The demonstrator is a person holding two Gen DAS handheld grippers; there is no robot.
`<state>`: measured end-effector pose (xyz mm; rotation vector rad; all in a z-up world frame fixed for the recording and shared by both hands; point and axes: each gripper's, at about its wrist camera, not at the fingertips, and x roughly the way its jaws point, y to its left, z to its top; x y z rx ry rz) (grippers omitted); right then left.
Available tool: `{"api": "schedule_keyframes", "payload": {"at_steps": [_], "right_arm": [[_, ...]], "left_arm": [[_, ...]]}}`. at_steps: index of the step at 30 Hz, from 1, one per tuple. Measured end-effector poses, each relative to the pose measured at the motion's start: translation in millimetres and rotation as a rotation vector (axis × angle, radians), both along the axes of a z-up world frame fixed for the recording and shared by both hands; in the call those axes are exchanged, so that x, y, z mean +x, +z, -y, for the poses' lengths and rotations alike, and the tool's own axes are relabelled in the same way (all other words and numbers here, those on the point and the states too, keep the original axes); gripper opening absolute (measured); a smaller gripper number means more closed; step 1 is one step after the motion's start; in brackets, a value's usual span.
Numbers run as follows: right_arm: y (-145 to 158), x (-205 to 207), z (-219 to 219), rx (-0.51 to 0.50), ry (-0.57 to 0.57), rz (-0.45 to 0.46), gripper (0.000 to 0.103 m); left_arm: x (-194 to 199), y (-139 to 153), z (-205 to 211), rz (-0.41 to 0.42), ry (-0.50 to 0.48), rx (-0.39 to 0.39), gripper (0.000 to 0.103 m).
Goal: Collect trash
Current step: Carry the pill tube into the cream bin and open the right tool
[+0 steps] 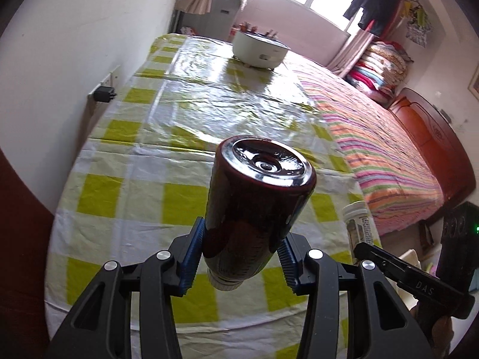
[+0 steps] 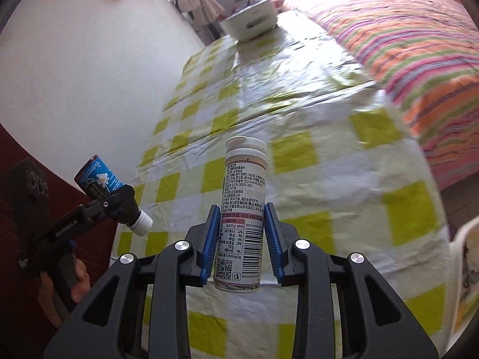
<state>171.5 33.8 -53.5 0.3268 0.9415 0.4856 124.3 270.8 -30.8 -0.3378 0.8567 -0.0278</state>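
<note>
While clamped: dark bottle (image 1: 257, 206) left, white tube (image 2: 242, 218) right.

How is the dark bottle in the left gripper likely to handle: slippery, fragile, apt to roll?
The dark bottle looks glossy and hard, perhaps glass, so probably slippery and breakable if dropped. The left gripper pinches only its narrower end near the white cap, so it may pivot. Being round, it would likely roll on the checked tablecloth.

A: In the right wrist view the white round appliance (image 2: 250, 22) at the upper centre is smeared by blur, and the white printed bag (image 2: 467, 269) is cut by the right edge.

B: In the left wrist view, the dark red bottle's (image 1: 257, 200) label faces away
</note>
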Motion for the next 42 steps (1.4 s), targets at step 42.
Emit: {"api": "schedule_keyframes", "payload": {"at_steps": [42], "right_arm": [[-20.7,-106.1,204.6,0.018,-0.519,0.403,0.009]], "left_arm": [[5.0,-8.3,245.2,-0.005,-0.46,-0.01,0.045]]}}
